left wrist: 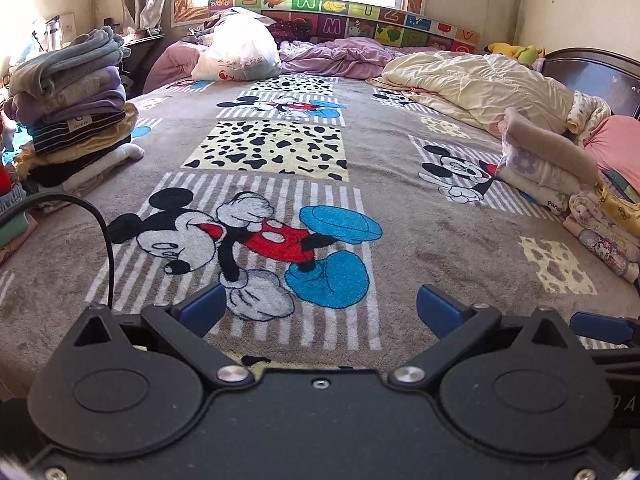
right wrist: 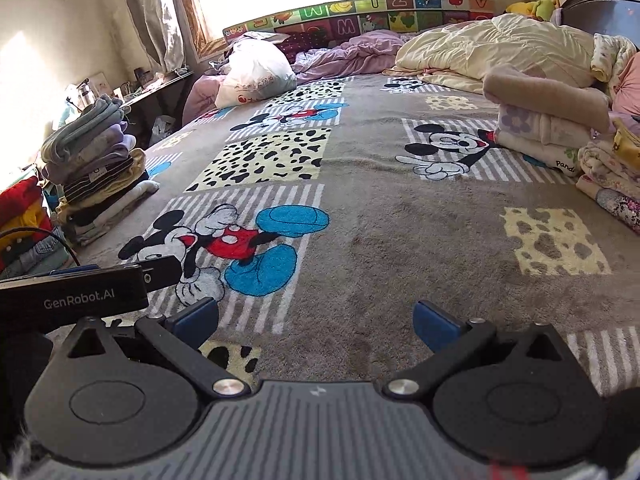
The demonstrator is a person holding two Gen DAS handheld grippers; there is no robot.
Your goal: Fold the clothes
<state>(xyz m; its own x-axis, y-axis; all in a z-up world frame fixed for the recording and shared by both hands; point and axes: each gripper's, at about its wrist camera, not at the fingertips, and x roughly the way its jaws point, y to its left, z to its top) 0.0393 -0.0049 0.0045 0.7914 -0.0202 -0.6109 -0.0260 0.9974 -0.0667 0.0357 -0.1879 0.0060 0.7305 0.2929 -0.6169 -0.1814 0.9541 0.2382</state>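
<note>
The left gripper [left wrist: 320, 308] hangs over the bed with its jaws spread wide and nothing between them, only the cartoon-mouse blanket [left wrist: 440, 240] below. The right gripper [right wrist: 316, 320] is the same: jaws wide apart and empty above the grey pile of the blanket. In the right wrist view the left gripper's black body sits just beside it at the left edge. A tall stack of folded clothes [left wrist: 76, 112] stands on the bed's left edge, well away from both grippers. A second folded stack [right wrist: 548, 120] lies on the right side, near a cream quilt [left wrist: 480, 80]. A white plastic bag [left wrist: 240, 52] rests by the alphabet headboard [left wrist: 360, 20].
</note>
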